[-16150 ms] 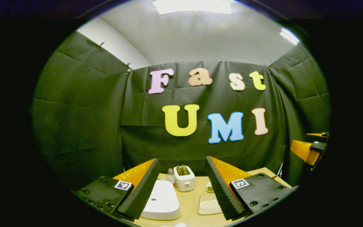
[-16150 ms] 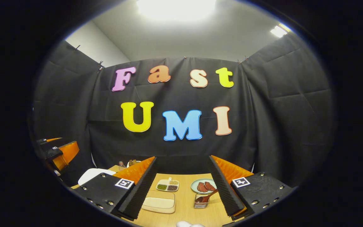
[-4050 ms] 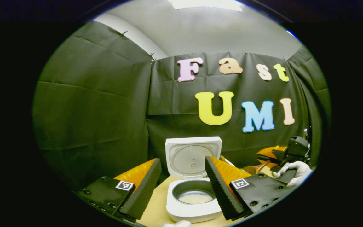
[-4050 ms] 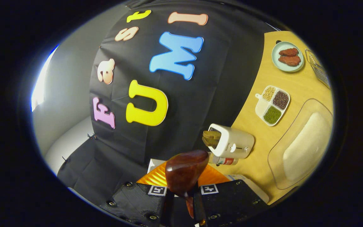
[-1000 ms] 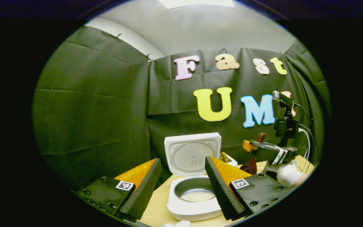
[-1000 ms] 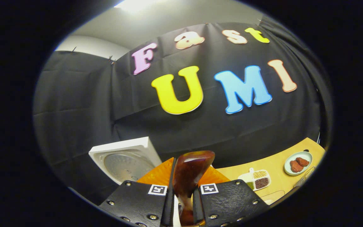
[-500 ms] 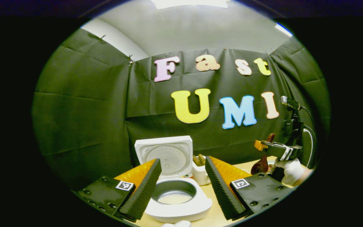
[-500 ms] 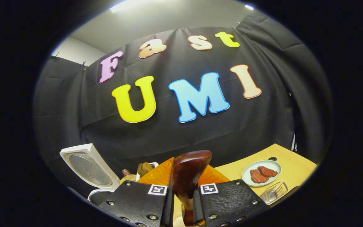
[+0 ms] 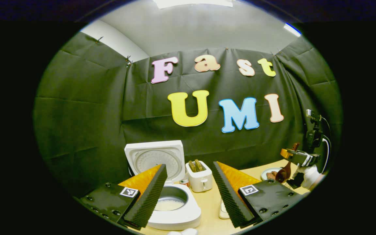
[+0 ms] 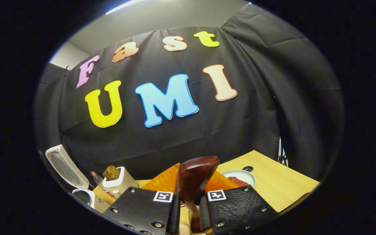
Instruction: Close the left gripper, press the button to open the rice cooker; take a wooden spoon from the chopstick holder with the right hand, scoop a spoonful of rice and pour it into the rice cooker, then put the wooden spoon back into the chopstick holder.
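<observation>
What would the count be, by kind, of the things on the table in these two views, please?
Rice cooker: 1
Toaster: 1
Bottle: 1
Plate: 1
Wooden spoon, held off the table in the right gripper: 1
Total: 5

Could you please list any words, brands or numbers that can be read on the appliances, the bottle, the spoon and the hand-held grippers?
Rice cooker: no text shows.
Toaster: no text shows.
Wooden spoon: none.
Bottle: label too small to read.
Square markers on the left hand-held gripper and right hand-held gripper: black-and-white patterns, no words.
So none of these carries readable text.
</observation>
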`<state>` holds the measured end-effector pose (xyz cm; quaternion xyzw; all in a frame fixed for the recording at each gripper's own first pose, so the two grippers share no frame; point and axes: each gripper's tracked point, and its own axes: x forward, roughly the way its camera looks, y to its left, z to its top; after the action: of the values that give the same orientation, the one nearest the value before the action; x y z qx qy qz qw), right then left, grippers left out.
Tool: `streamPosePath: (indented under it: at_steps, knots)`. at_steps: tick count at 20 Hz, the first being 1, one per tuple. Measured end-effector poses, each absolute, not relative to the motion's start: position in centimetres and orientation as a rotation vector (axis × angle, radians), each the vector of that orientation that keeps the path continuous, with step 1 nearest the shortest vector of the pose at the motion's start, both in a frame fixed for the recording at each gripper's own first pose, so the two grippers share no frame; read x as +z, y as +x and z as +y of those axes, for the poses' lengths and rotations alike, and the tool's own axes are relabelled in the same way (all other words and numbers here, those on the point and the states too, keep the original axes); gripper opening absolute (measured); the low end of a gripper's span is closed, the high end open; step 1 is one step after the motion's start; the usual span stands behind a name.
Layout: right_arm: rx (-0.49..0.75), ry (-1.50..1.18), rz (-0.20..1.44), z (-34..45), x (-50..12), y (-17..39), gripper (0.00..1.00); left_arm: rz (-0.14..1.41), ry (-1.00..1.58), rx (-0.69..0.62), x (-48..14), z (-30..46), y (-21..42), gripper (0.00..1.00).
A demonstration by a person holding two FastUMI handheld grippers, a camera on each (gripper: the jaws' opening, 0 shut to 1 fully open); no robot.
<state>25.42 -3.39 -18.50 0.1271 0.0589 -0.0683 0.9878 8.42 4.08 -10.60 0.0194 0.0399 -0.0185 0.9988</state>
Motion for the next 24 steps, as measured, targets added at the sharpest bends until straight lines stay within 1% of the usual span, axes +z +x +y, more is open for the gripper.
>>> streamPosePath:
  at_steps: [7,15,16,17,18,19,20,21,22,24]
  knots:
    - [-0.183,0.286,0.148,-8.7,-22.0,24.6,0.24,0.087,0.066,-0.041,-10.5,1.5,7.9,0.99]
    - [-0.178,0.331,0.210,-10.0,-27.6,24.6,0.24,0.107,0.084,-0.035,-11.0,-0.4,7.7,0.99]
    - [-0.179,0.337,0.226,-10.0,-28.5,24.6,0.20,0.108,0.089,-0.037,-11.0,-0.6,7.6,0.99]
    - [-0.181,0.336,0.244,-10.0,-29.4,24.5,0.24,0.108,0.093,-0.038,-11.0,-0.8,7.5,0.99]
    - [-0.183,0.334,0.255,-9.9,-30.1,24.2,0.24,0.110,0.094,-0.036,-11.0,-0.8,7.6,0.99]
    - [-0.186,0.331,0.270,-10.0,-30.8,24.2,0.20,0.110,0.095,-0.040,-11.1,-1.0,7.6,0.99]
    - [-0.186,0.327,0.280,-10.0,-31.3,24.0,0.20,0.110,0.097,-0.039,-11.0,-1.0,7.6,0.99]
    - [-0.195,0.317,0.293,-10.2,-32.0,24.0,0.24,0.109,0.100,-0.040,-10.9,-1.0,7.7,0.99]
    - [-0.197,0.316,0.293,-10.3,-31.9,24.0,0.24,0.109,0.102,-0.040,-10.8,-1.1,7.8,0.97]
    - [-0.213,0.315,0.295,-10.8,-32.0,23.9,0.24,0.107,0.103,-0.043,-10.7,-1.2,7.8,0.99]
